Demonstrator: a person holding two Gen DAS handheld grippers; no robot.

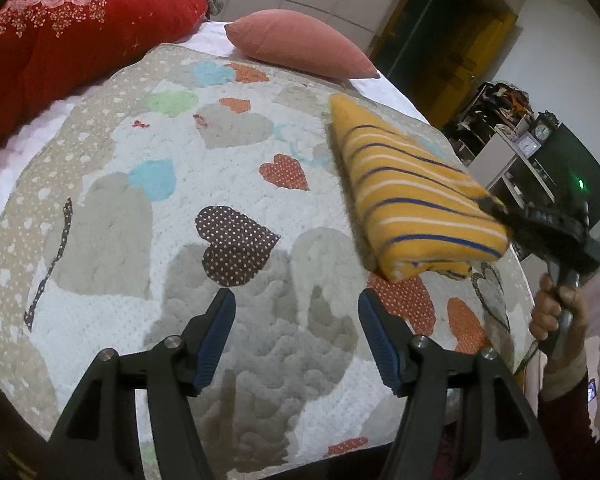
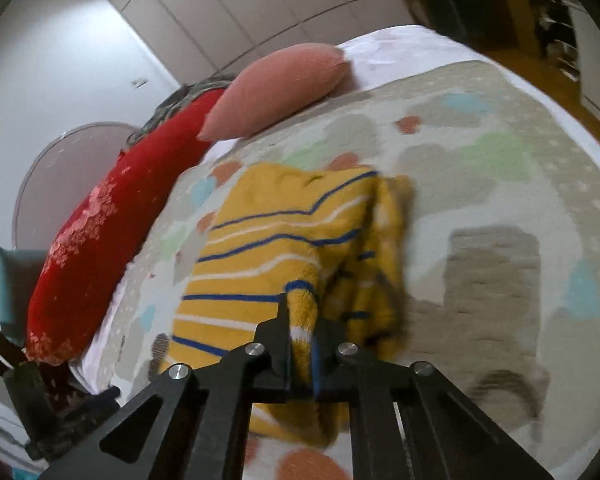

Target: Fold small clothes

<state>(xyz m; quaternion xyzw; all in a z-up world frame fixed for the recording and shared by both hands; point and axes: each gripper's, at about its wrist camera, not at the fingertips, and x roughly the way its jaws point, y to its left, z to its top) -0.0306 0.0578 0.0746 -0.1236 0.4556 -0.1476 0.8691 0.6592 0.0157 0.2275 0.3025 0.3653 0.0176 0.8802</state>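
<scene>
A folded yellow garment with blue and white stripes point(image 1: 416, 196) is held above the quilt point(image 1: 228, 152) at the right of the left wrist view. My right gripper point(image 1: 500, 216) is shut on its right edge. In the right wrist view the garment point(image 2: 284, 236) fills the middle, and my right gripper point(image 2: 300, 320) pinches a fold of it between its jaws. My left gripper point(image 1: 296, 320) is open and empty, low over the quilt, left of and below the garment.
A heart-patterned quilt point(image 2: 480, 184) covers the bed. A red pillow point(image 1: 72, 36) and a pink pillow point(image 1: 300, 44) lie at the head. Shelves with clocks point(image 1: 528, 140) and a dark doorway point(image 1: 440, 32) stand beyond the bed's right edge.
</scene>
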